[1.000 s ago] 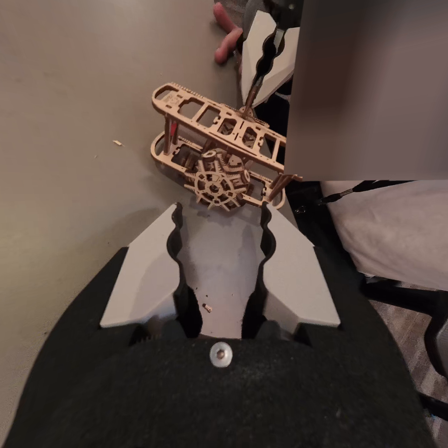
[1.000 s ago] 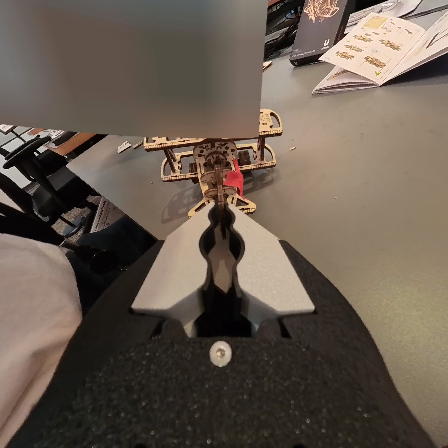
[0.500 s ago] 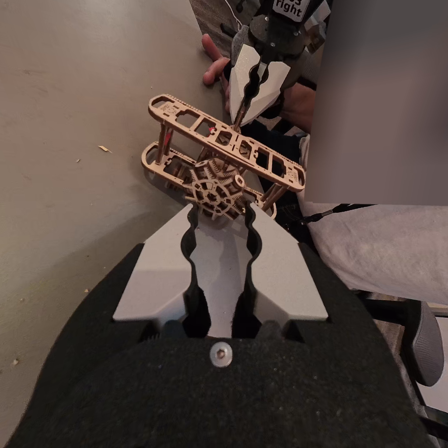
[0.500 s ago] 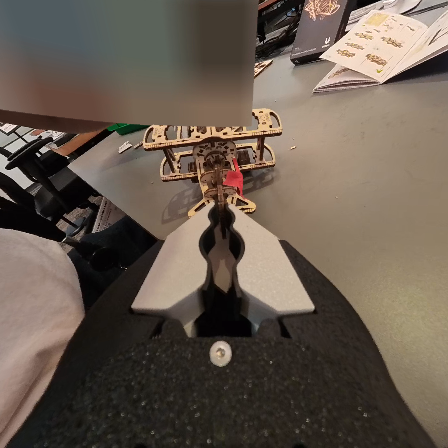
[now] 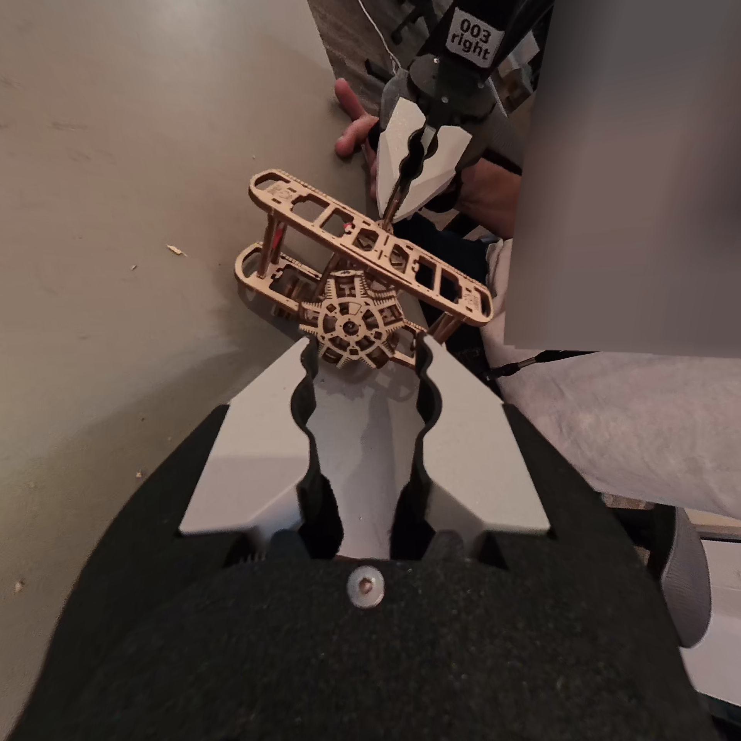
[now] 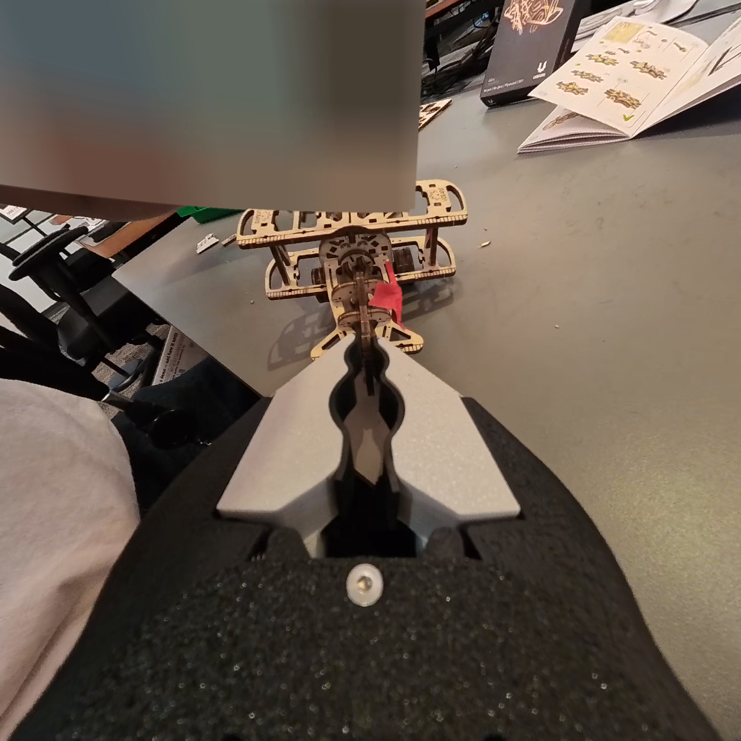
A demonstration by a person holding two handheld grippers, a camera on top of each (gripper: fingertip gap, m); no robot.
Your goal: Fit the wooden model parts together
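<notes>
A wooden biplane model (image 6: 353,256) stands on the grey tabletop (image 6: 581,320), near the tabletop's edge, and serves as the landmark here. Its 2 wings are stacked on struts, and a round radial engine (image 5: 351,326) forms its nose.

The right tongs (image 6: 365,349) are at the biplane's tail end, closed narrow on the upright tail fin (image 6: 365,320), which runs in between the pale fingers (image 6: 425,425). A scrap of red material (image 6: 385,298) sits on the fuselage just ahead of that grip. In the left wrist view the right tongs (image 5: 395,212) show behind the biplane's upper wing (image 5: 369,248), with a person's hand (image 5: 355,132) around their handle.

The left tongs (image 5: 363,345) are at the biplane's nose, spread wide, 1 fingertip on either side of the engine. Whether the fingertips touch it cannot be told.

Beyond the biplane, far from the tail, a dark box (image 6: 525,52) stands upright and an open instruction booklet (image 6: 633,80) lies beside it. Small wood chips (image 5: 176,250) lie on the tabletop to the side of the wings. An office chair (image 6: 68,288) stands off the tabletop's edge.
</notes>
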